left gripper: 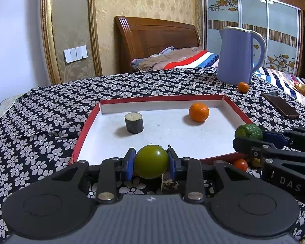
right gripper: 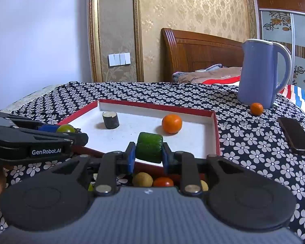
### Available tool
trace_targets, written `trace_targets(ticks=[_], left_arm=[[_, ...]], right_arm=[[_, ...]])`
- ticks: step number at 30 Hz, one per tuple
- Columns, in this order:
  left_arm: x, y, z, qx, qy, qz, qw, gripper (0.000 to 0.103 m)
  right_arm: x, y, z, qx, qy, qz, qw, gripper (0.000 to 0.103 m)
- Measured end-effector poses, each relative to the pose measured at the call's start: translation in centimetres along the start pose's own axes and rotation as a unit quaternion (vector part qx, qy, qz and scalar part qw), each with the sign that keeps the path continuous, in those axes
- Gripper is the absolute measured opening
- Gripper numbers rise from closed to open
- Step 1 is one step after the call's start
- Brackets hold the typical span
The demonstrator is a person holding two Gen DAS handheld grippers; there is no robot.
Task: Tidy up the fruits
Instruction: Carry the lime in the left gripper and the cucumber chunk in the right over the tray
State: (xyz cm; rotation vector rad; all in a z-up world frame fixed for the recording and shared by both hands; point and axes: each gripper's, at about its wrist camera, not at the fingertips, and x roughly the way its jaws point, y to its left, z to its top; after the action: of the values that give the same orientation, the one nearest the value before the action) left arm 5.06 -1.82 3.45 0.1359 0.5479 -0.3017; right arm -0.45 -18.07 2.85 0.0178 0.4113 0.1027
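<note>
Two pairs of tongs hang side by side at the near rim of a red-edged white tray point(left gripper: 87, 126) set on a tabletop point(left gripper: 50, 109) draped in black cloth with white flowers. The left tongs point(left gripper: 151, 161) pinch a smooth round green fruit point(left gripper: 151, 160) between blue pads, the fruit sitting squarely between the fingertips and poised over the tray's near edge. In the right wrist view the same fruit point(right gripper: 66, 128) peeks out beyond the left tongs point(right gripper: 71, 134) at the tray's left corner. The right tongs point(right gripper: 149, 156) grip a rough-skinned green fruit point(right gripper: 149, 147), clamped from both sides and held just over the tray's near rim; the left wrist view shows this green fruit point(left gripper: 249, 132) at the tips of the right tongs point(left gripper: 246, 140), by the tray's right side.

Inside the tray lie a large orange point(left gripper: 198, 112) toward the far right and a short dark cylinder with a pale cut top point(left gripper: 133, 122) toward the far left, well apart from each other. A smaller orange point(left gripper: 243, 87) rests on the cloth just in front of a blue jug point(left gripper: 235, 55). A dark phone point(left gripper: 280, 104) lies to the right of the tray. Below the right tongs, outside the tray's near edge, sit a red tomato point(right gripper: 163, 182) and a yellowish round fruit point(right gripper: 142, 179), touching.
</note>
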Motion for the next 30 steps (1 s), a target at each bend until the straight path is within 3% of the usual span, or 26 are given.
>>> trace_targets(ticks=[30], left_arm=[[2.0,0.1,2.9,0.007,0.01,0.015,0.9998,0.033]], right_arm=[[2.5,-0.9,2.5,-0.009,0.006,-0.006,1.0,0.025]])
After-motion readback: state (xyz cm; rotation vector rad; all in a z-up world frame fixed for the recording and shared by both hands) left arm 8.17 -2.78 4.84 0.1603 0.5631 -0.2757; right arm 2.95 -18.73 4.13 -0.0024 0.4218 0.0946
